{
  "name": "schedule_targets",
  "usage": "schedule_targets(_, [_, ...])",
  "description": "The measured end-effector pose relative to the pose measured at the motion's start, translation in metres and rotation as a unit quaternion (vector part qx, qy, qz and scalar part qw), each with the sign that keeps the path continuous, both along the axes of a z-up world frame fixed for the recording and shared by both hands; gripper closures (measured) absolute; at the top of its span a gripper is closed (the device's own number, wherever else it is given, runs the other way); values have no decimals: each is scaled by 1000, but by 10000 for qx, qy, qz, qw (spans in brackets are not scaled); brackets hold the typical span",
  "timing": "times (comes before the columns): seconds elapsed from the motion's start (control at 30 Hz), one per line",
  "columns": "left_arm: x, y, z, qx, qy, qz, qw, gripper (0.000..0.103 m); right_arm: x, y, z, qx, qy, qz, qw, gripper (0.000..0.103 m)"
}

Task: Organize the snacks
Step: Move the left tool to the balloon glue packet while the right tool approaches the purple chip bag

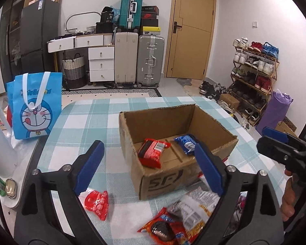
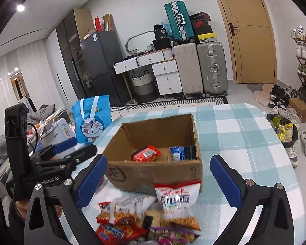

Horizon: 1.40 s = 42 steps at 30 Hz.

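The left gripper (image 1: 151,167) has its blue fingers (image 1: 92,163) spread wide and holds nothing; the right gripper (image 2: 159,179) is spread wide too and is also empty. The cardboard box (image 2: 153,173) sits on the checked tablecloth (image 2: 244,134), at twelve o'clock from both grippers; inside it a red packet (image 2: 145,153) lies at nine o'clock and a blue packet (image 2: 182,152) at three o'clock, with a small cardboard wall between them. The loose pile of snacks (image 2: 144,216) lies at six o'clock from the box, just in front of it; one white noodle bag (image 2: 177,198) leans on the box. A small red wrapper (image 1: 97,203) lies apart, at seven o'clock in the left view. The bags overlap, so a grab could catch two at once, or a slippery bag could slide out; the two grippers are near each other and could bump; a push could shove the light box away.
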<state>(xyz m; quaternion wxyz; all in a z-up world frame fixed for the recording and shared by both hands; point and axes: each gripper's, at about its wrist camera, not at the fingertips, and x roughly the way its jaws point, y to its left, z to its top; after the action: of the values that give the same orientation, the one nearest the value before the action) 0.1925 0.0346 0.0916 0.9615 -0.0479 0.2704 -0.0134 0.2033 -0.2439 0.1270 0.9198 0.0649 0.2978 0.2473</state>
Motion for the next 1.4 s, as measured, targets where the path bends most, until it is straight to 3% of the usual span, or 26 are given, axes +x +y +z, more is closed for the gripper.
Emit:
schedule_targets(0.03, [-6, 2, -1, 9, -7, 19, 10000, 0, -5, -1, -1, -18, 3, 12, 10000, 1])
schedule_targets(0.37, [-63, 22, -11, 101, 23, 70, 9999, 0, -40, -8, -25, -276, 212, -35, 9994, 1])
schedule_targets(0.7, [-82, 34, -25, 149, 187, 120, 9996, 0, -57, -18, -45, -365, 518, -78, 9980, 1])
schedule_targets(0.87, [-80, 39, -37, 350, 356, 200, 9986, 0, -59, -17, -51, -402, 598, -50, 9974, 1])
schedule_targets(1.27, [-56, 61, -73, 352, 928, 310, 9946, 0, -53, -19, -66, -377, 878, -31, 9954, 1])
schedule_targets(1.4, [-48, 71, -83, 182, 1058, 413, 9934, 0, -50, -20, -72, -385, 960, -34, 9946, 1])
